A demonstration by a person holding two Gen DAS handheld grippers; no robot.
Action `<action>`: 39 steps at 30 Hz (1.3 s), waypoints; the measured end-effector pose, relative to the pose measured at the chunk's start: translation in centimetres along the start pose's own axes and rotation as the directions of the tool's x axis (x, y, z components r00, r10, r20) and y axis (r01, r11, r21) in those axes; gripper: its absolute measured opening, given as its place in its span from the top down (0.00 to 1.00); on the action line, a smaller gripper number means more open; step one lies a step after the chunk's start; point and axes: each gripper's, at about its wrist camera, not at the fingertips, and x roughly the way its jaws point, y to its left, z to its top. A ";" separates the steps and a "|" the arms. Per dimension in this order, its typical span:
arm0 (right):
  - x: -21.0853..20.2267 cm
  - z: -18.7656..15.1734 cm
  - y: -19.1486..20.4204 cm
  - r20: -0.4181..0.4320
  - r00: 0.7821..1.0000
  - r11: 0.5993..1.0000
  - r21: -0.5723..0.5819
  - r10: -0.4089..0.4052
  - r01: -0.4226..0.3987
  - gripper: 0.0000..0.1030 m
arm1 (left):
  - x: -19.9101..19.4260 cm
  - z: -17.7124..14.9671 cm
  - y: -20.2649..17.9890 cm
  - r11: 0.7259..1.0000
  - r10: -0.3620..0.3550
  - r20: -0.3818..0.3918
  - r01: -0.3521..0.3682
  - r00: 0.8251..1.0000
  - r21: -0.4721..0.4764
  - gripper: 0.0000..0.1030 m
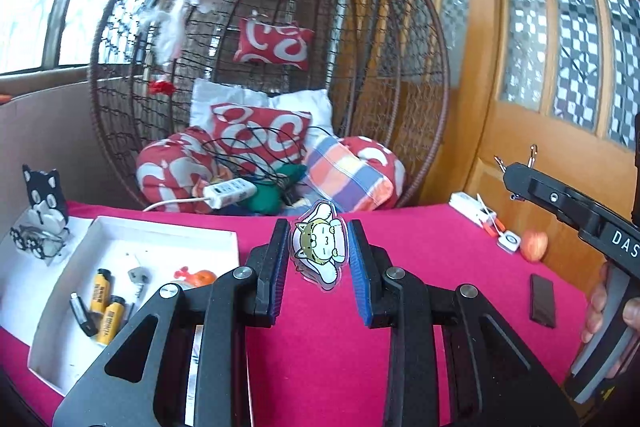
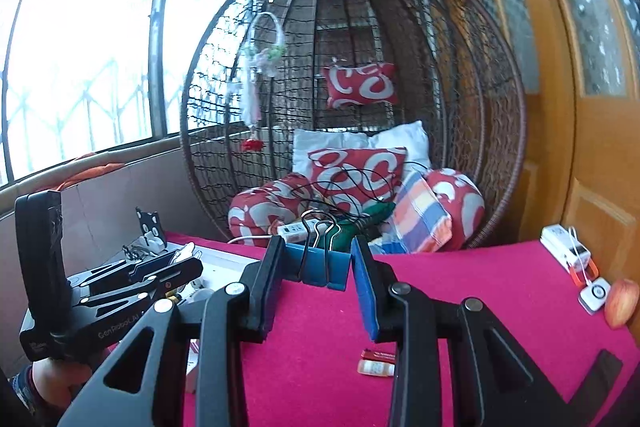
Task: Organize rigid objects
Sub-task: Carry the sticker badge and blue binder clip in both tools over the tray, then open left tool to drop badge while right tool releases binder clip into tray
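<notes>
Left gripper (image 1: 319,259) clamps the cat charm (image 1: 320,247) between its jaws | right gripper (image 2: 318,269) clamps the blue clip (image 2: 318,265) | tray (image 1: 168,231), left of jaws, part-filled | both loads undelivered

Two partial brand marks were legible, one on each gripper.

White letters "DAS" stood on the black body of the right gripper (image 1: 516,169), well right of the left jaws, cut off by the frame edge. "GenRoboCAI" or similar ran along the left gripper (image 2: 182,259), left of the right jaws. Printing on the yellow lighters (image 1: 106,301) was too small to read.
</notes>
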 end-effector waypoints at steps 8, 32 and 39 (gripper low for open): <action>2.2 1.0 3.2 -0.012 0.998 0.997 -0.051 0.060 -0.060 0.68 | -1.0 0.2 4.3 0.996 0.062 0.015 -0.061 0.998 -0.065 0.73; 13.3 0.1 13.2 -0.227 0.942 0.953 -0.120 0.247 -0.278 0.68 | -0.4 0.6 21.8 0.920 0.294 -0.089 -0.307 0.951 -0.243 0.73; 18.2 -4.1 16.2 -0.368 0.891 0.941 -0.102 0.266 -0.324 0.68 | 3.8 -2.4 23.8 0.910 0.240 -0.224 -0.299 0.945 -0.286 0.73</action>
